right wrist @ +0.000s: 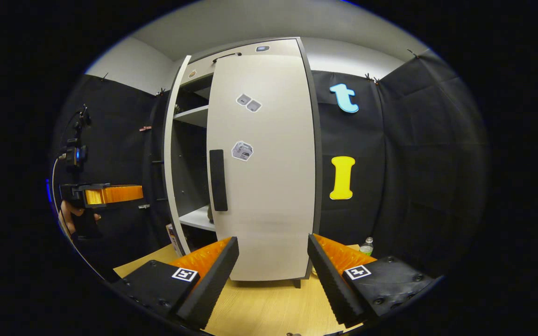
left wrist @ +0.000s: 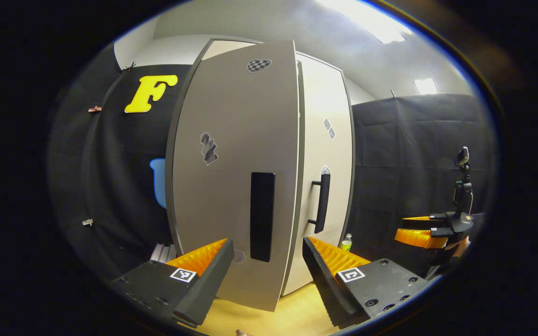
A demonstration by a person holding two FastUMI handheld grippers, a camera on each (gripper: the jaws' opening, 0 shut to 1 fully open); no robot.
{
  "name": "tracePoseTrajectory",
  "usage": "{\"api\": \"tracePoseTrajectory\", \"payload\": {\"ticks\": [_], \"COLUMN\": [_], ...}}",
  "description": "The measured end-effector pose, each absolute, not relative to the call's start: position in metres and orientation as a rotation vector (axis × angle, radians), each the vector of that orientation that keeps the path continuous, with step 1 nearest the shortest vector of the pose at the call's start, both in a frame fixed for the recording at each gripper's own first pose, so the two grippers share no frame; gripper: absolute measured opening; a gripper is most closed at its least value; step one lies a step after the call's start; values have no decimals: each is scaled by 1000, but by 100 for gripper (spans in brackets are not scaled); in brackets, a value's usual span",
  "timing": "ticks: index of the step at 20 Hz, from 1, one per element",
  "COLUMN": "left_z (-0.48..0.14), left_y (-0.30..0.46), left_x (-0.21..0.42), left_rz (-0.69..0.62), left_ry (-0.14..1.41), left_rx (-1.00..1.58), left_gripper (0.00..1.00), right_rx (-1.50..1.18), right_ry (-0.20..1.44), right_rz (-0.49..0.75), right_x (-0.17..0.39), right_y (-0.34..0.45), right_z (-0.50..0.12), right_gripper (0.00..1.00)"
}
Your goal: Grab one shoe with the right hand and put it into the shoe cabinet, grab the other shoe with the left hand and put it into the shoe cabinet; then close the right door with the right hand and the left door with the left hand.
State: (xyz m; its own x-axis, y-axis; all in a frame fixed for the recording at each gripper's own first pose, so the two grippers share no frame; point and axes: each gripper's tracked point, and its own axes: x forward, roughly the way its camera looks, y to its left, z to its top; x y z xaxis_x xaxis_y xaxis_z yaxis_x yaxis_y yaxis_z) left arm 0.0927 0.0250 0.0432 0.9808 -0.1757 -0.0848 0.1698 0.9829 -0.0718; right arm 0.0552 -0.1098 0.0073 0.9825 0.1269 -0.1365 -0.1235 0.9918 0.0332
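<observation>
In front of your left gripper [left wrist: 266,266] the left door [left wrist: 236,177] of the shoe cabinet [right wrist: 189,154] stood part-way swung, its long dark handle [left wrist: 262,215] just ahead between your fingers, which were spread apart and holding nothing; the right door [left wrist: 326,163] beyond it looked closed, or nearly so, with its own bar handle [left wrist: 322,203] standing proud. In the right gripper view your right gripper [right wrist: 272,270] also had its fingers apart and empty, facing the right door's flat face, and through the gap on the left you could see pale shelves [right wrist: 198,218] and something small and dark on the lower one, possibly a shoe, though it was too hidden to tell. You would have judged the left door a stiff, light panel swinging freely on its hinges, with a smooth face that offers no grip. A flat push near the handle edge, far from the hinge, seemed the surest place, eased so the panel would not slam or rebound
</observation>
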Motion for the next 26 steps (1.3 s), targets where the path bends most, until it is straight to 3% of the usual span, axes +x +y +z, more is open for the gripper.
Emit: {"api": "tracePoseTrajectory", "payload": {"ticks": [26], "left_z": [50], "left_y": [21], "left_x": [55], "left_rz": [-125], "left_ry": [73], "left_rx": [-40], "left_gripper": [94], "right_rx": [23], "right_ry": [103], "right_rz": [251], "right_x": [57], "right_y": [-74], "right_z": [10], "right_gripper": [98]}}
